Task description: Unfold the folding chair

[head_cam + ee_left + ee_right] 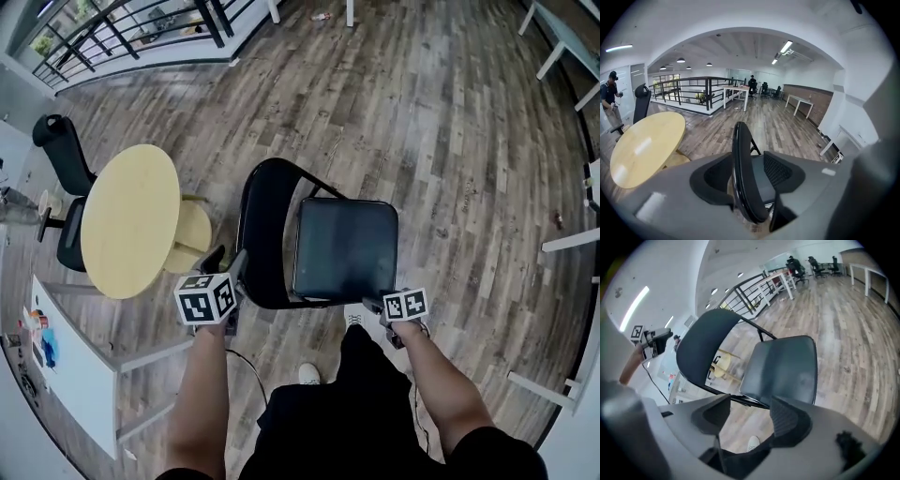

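My left claw [228, 264] is spread wide at the left side of the folding chair [345, 248]. The rim of the backrest [740, 178] stands between my pads, which do not press on it. The chair stands unfolded on the wooden floor [450, 141], seat down. My right claw [751, 404] is spread and empty, just beside the seat's near right corner.

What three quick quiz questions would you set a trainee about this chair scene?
1. True or false: the chair has its seat folded up against its back.
2. In the head view, what stands left of the chair? A) round table B) sofa C) ladder
3. Does the right gripper have its jaws apart or together?
Key: 1 false; 2 A; 3 apart, with nothing between them.
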Demonstrator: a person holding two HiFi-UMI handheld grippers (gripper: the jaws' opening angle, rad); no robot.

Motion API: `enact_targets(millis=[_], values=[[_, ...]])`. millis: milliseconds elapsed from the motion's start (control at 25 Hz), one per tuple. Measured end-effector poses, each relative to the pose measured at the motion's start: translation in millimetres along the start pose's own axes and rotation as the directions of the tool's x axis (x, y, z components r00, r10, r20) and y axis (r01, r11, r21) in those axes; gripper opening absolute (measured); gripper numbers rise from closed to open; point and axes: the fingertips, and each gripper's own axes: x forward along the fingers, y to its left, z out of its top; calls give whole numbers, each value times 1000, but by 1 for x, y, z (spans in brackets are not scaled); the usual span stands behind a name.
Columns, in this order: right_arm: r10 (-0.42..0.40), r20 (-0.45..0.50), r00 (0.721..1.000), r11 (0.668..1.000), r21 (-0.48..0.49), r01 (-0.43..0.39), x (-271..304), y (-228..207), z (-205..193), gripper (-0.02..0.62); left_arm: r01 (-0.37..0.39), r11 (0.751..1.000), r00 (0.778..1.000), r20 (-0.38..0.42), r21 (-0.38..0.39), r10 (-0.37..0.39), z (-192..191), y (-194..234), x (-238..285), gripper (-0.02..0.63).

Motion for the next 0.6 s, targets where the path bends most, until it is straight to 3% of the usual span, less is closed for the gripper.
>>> enact_targets(millis=[120, 160, 240, 280, 440, 600], values=[[30, 115, 993, 999, 36, -34, -24, 45, -5, 274, 52, 998, 998, -17, -44, -53, -32, -13, -42, 208], [42, 155, 987, 998, 30, -47, -33, 62, -6, 236, 77, 994, 996, -28, -76, -80, -48, -19, -56, 196], [58, 244, 968, 998, -9, -57, -55, 97, -8, 46, 136, 980, 988, -49, -143, -144, -83, -31, -83, 69], [59, 283, 957, 998, -34, -51, -68, 113, -10, 8, 168, 973, 982, -58, -158, -179, -101, -39, -96, 29], [88, 391, 916, 994, -98, -53, -117, 170, -23, 6, 280, 957, 949, -129, -72, -287, -165, -69, -136, 8], [268, 502, 822, 963, -112, -245, -170, 242, -35, 6, 347, 933, 919, -162, -95, -359, -212, -88, -169, 8]])
